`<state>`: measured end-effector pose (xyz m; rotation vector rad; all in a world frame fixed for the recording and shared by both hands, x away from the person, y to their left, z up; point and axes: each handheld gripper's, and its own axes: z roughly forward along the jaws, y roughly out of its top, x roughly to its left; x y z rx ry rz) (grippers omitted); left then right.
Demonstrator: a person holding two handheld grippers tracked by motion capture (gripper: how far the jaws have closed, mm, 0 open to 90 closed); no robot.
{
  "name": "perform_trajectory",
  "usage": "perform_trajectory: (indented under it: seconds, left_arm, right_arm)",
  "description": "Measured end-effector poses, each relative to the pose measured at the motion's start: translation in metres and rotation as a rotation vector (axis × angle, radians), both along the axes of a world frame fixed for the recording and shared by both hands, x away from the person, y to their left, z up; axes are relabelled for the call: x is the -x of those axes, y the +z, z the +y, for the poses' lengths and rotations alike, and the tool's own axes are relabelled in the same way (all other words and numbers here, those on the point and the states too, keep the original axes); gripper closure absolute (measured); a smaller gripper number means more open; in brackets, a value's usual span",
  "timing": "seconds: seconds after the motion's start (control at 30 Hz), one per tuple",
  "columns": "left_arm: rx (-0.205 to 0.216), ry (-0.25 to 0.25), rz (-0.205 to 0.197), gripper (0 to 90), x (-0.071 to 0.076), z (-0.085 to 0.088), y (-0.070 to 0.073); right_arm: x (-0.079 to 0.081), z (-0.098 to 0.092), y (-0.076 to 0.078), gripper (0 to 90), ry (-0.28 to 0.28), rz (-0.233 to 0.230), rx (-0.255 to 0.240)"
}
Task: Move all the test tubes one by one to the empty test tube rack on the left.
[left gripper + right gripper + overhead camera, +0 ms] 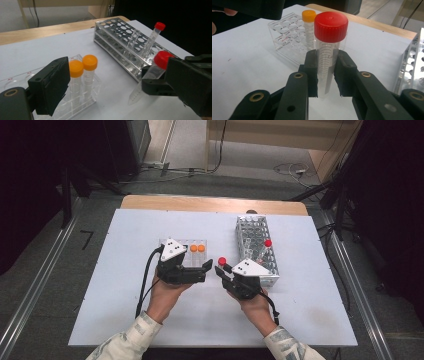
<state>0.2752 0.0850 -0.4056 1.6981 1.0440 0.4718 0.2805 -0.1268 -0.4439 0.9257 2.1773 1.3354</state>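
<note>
My right gripper point(327, 58) is shut on a clear, graduated tube with a red cap point(331, 26), which it holds upright above the white table. In the high view this tube point(222, 261) sits between my right gripper point(223, 269) and my left gripper point(186, 264). My left gripper point(117, 71) stands open and wide, holding nothing. The held tube point(161, 59) is close to its right-hand jaw. Two orange-capped tubes point(82, 66) stand in a clear plastic rack point(172, 242) just beyond the left gripper.
A metal rack with many holes point(250, 227) stands at the right of the white table point(125, 285). A second red-capped tube point(268, 243) stands tilted in it. The table's wooden far edge point(210, 202) lies behind, with floor and cables beyond.
</note>
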Motion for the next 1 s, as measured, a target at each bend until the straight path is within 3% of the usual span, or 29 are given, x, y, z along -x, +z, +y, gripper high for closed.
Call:
perform_trajectory:
  seconds: [0.27,0.47,0.67,1.0]
  left_arm:
    - [-0.024,-0.051,-0.013,16.1,0.006,-0.01,0.001]
    - [-0.061,-0.089,-0.023,37.0,0.008,-0.013,-0.002]
    - [-0.06,-0.099,-0.033,57.3,0.009,-0.011,-0.003]
    - [-0.092,-0.111,-0.036,63.0,0.009,-0.014,-0.005]
  right_arm:
    - [0.002,0.013,-0.003,70.9,0.027,0.006,0.004]
    - [0.004,0.024,-0.004,70.8,0.054,0.008,0.006]
    - [0.005,0.029,-0.004,70.8,0.062,0.009,0.004]
    - [0.006,0.028,-0.002,70.8,0.06,0.009,-0.002]
